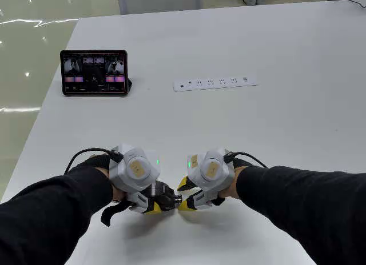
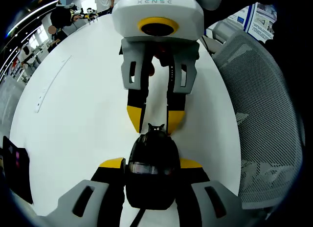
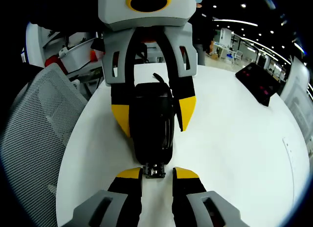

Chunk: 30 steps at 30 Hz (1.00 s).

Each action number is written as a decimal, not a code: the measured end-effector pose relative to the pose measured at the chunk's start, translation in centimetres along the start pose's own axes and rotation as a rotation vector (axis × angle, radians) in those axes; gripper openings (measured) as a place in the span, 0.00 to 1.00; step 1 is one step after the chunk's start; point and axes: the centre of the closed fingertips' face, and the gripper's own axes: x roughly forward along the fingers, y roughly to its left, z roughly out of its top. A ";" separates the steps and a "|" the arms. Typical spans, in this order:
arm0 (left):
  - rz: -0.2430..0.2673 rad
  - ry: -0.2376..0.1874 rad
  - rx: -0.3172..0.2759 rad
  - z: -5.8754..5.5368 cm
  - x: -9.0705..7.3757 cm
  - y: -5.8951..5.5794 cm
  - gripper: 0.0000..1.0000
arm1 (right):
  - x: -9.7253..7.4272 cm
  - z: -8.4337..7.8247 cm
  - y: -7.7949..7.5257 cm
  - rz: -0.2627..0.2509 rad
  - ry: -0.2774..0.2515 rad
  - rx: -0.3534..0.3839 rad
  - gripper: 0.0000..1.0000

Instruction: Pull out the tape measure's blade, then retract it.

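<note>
Nearest are my dark sleeves (image 1: pixel 46 213), running in to the two tools that meet tip to tip at the near edge of the counter (image 1: pixel 274 122). My left hand-held gripper (image 2: pixel 151 163) is clamped across the black tape measure (image 2: pixel 149 185), one yellow-tipped jaw on each flat side. The case's mouth points away from it towards my other hand. At that mouth sits the small metal hook (image 2: pixel 155 128), right against the case, so I judge the blade has not been drawn out yet.

My right hand-held gripper (image 3: pixel 157 174) faces it head on. Its jaws are parted only a little, with the hook between the tips. I see a sliver of gap beside the hook, so I take it as lined up but not pinched.

To do this step well, I should first close the right jaws squarely on the hook, far enough on that it cannot slip off the pads. Then I keep the left grip firm and draw my hands straight apart along the blade's own line. I should stay low over the counter and not twist, since a twist could buckle the blade or pop the hook free. For the return, I should walk the hook back under hold, not let it snap in.

Farther up the counter, well apart from my hands, lie a white power strip (image 1: pixel 216 82) and a tablet (image 1: pixel 94 72). A sideways pull should not meet either.
</note>
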 end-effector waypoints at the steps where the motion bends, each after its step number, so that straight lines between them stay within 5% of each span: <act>1: 0.001 0.000 0.001 0.0 0.0 0.0 0.35 | 0.1 0.0 0.0 0.000 0.005 -0.003 0.17; 16: 0.004 -0.012 -0.011 0.0 0.0 0.1 0.35 | 0.4 0.1 0.1 0.013 0.042 -0.037 0.11; 30: -0.014 0.013 -0.009 -0.1 0.0 0.1 0.35 | -0.5 -0.9 0.1 0.013 0.050 0.009 0.09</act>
